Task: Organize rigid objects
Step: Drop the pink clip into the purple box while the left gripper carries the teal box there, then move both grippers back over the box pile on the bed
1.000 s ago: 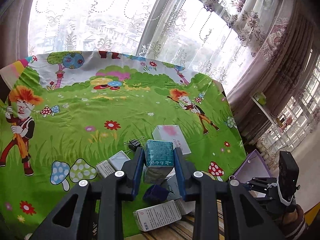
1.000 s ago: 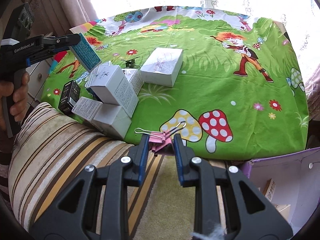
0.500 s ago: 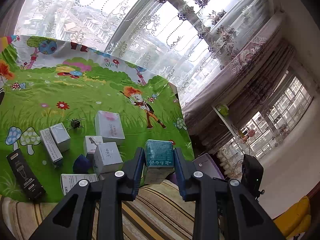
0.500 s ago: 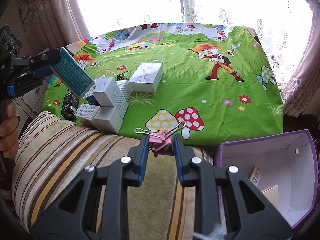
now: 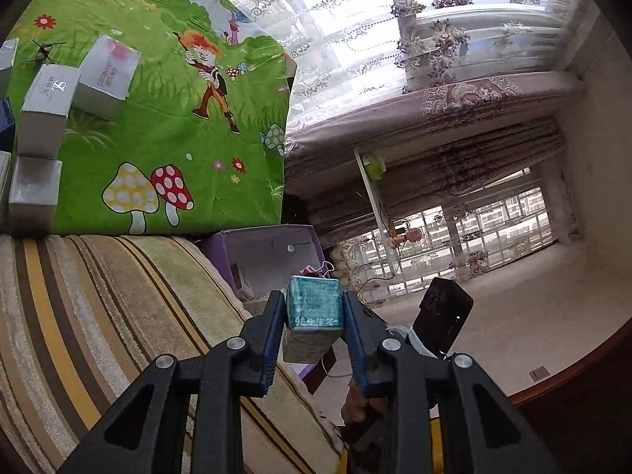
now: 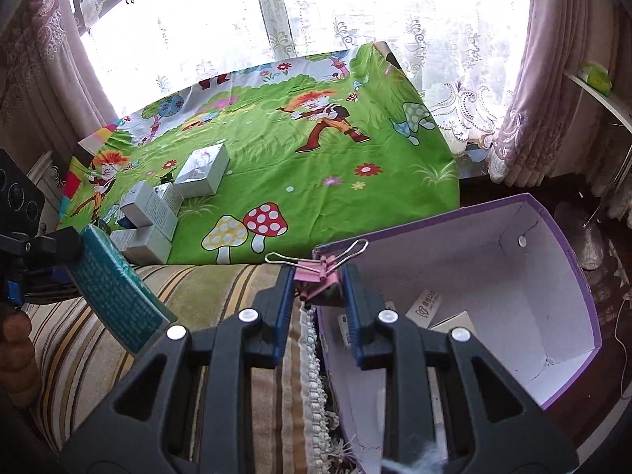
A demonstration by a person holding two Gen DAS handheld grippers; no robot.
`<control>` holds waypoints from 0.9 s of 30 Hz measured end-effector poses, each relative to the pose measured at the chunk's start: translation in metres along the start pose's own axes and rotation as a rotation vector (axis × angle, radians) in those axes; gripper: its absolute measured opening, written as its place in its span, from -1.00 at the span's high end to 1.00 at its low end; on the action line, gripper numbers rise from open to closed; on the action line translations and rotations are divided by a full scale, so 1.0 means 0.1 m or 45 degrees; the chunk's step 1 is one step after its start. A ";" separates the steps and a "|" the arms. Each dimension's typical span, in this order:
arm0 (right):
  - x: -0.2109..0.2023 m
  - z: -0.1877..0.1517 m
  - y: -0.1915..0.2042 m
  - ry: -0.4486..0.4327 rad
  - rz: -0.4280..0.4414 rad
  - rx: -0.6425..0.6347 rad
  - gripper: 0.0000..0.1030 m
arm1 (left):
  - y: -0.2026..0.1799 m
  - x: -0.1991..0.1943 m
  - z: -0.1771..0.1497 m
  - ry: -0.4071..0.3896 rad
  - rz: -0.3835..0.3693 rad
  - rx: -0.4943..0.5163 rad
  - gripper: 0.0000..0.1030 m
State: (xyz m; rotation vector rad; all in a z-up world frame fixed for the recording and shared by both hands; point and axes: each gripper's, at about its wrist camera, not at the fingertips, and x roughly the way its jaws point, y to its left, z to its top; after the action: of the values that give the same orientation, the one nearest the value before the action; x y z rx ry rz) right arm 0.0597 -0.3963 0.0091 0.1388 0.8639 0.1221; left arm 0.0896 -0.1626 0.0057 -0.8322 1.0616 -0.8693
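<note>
My left gripper point(image 5: 314, 318) is shut on a teal box point(image 5: 313, 312) and holds it in the air over the striped cushion, near the purple box point(image 5: 272, 264). The teal box also shows at the left of the right wrist view point(image 6: 114, 300). My right gripper point(image 6: 319, 290) is shut on a pink binder clip point(image 6: 318, 274) at the near left rim of the purple box point(image 6: 561, 355), which is open and holds a few small cartons point(image 6: 424, 302).
Several white and grey cartons point(image 6: 201, 170) and a black binder clip point(image 5: 41, 53) lie on the green cartoon cloth point(image 6: 316, 181). A striped cushion point(image 5: 98, 316) runs along the cloth's near edge. Curtains and a window stand behind.
Both grippers have swung right, away from the cloth toward the purple box. The pink clip now sits at the box's rim; the teal box is carried closer to it.
</note>
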 end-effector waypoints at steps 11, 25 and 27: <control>-0.24 -0.09 -0.50 -0.029 -0.125 0.131 0.44 | -0.13 0.59 -0.26 0.263 0.069 0.013 0.20; -0.56 -0.03 -0.44 -0.195 -0.143 0.091 -0.33 | -1.04 0.38 -0.53 -0.047 0.641 0.802 -0.26; -0.68 0.00 -0.37 -0.262 -0.162 0.058 -0.52 | -1.14 0.32 -0.60 -0.152 0.715 0.911 -0.42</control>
State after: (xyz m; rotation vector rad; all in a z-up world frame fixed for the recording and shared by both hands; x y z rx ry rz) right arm 0.0179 -0.4435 0.0532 0.1363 0.6680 -0.0306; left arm 0.0193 -0.2474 0.0789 0.0252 0.7340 -0.6316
